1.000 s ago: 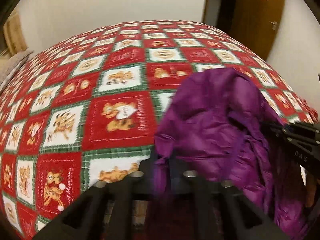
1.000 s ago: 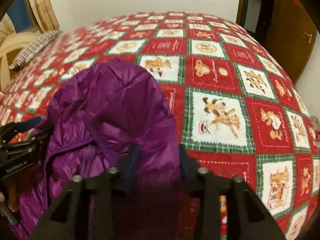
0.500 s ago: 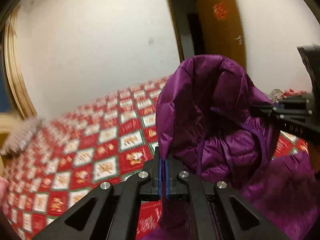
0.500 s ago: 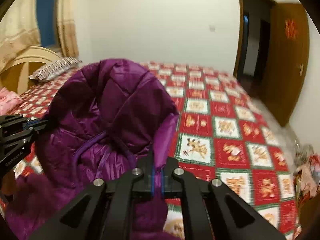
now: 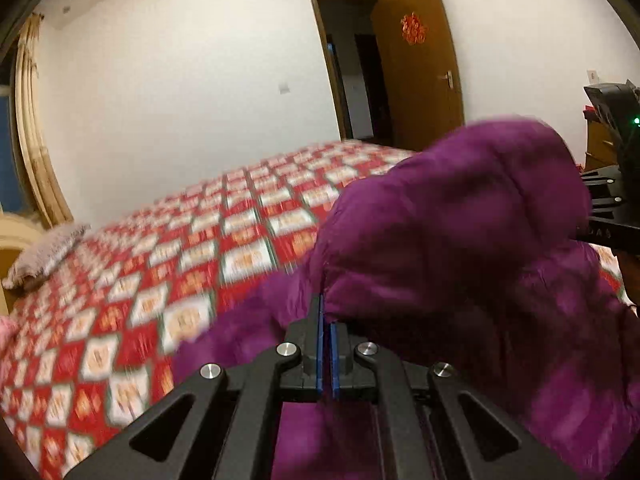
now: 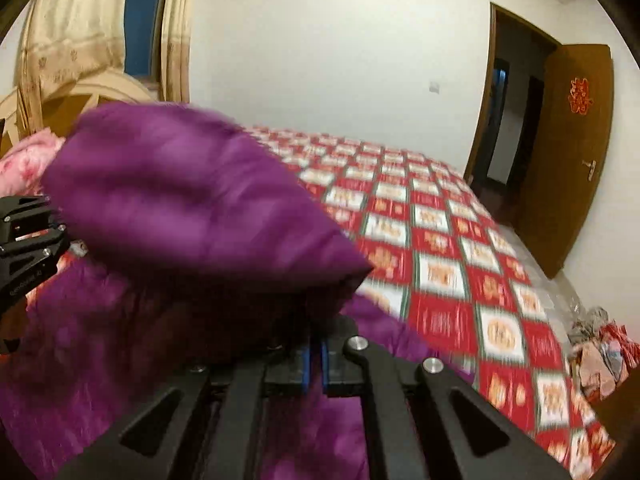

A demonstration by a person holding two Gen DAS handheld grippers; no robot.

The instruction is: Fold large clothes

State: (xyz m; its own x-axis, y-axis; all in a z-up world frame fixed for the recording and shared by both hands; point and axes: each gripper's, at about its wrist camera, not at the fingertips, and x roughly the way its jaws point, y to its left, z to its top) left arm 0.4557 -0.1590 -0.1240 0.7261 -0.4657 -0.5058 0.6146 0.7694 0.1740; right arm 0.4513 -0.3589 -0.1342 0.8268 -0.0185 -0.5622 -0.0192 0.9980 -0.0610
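Purple padded jacket is judged soft, light, slippery | left gripper is clamped on its edge, lower centre | right gripper likewise | hem corners are advised as hold points.

Home bedroom, quilted bed, curtains, door

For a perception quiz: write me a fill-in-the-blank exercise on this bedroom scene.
1. Both tools are shut on a ____ jacket.
2. The wooden door stands ____.
3. The bedspread is checked in white and ____.
4. The left tool and right tool have ____ finger pads.

Missing words: purple; open; red; blue
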